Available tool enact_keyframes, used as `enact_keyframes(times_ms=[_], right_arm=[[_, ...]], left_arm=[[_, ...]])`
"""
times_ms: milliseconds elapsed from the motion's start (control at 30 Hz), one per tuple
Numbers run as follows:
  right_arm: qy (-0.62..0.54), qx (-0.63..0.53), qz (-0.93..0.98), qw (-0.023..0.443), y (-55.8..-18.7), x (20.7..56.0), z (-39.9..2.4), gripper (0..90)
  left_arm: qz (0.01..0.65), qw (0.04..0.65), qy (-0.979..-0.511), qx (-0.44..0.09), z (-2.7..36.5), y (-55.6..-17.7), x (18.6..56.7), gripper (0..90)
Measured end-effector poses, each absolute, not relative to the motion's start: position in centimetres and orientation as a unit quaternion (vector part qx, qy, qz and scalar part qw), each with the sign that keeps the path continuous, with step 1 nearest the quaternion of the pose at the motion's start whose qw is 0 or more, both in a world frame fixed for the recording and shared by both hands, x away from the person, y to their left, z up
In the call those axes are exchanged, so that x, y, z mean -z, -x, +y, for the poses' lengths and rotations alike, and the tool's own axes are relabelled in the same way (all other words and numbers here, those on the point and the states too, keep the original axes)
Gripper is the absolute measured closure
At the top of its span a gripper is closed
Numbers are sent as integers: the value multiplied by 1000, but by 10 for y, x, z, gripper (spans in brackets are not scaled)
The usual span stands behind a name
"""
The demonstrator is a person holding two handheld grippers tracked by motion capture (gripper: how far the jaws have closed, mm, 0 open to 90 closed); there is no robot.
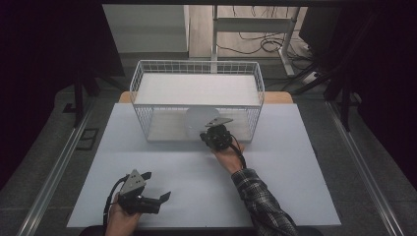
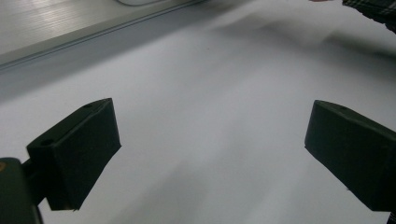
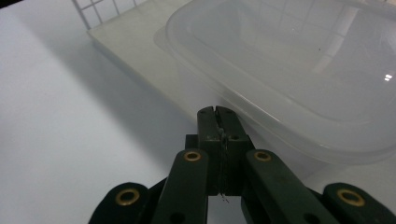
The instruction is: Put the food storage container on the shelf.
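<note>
The right gripper (image 3: 218,112), jaws pressed together with nothing between them, sits just beside the translucent plastic tub (image 3: 299,70) lying on the lower shelf of the white wire basket rack (image 1: 196,67). The left gripper (image 2: 210,154), jaws spread wide and empty, hovers over the pale tabletop (image 1: 196,182) near its front edge.

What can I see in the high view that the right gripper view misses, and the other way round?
The high view alone gives the whole white wire basket, the left gripper open low on the table, and a plaid sleeve. The right gripper view alone gives the right gripper shut, close to the clear plastic container. Both share the container, basket and table.
</note>
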State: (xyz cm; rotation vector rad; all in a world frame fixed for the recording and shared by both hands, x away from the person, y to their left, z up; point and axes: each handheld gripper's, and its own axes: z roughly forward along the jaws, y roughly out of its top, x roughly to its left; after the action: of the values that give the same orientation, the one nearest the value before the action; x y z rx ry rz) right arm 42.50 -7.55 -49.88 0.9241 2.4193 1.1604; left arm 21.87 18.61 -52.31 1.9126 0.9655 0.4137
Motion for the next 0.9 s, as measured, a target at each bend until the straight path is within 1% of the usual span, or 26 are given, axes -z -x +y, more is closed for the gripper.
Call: enact_keyframes(times_ms=[700,800,900], right_arm=[[-349,-397,834,156,-447,501,-73,888],[-348,-400,833,155,-445,500,-75,861],[-350,-406,831,150,-442,499,-76,799]], left_arm=[[392,465,-775,-170,187,-219,522,29],[392,466,-775,-169,187,-219,522,29],[393,465,-775,-169,187,-219,522,28]])
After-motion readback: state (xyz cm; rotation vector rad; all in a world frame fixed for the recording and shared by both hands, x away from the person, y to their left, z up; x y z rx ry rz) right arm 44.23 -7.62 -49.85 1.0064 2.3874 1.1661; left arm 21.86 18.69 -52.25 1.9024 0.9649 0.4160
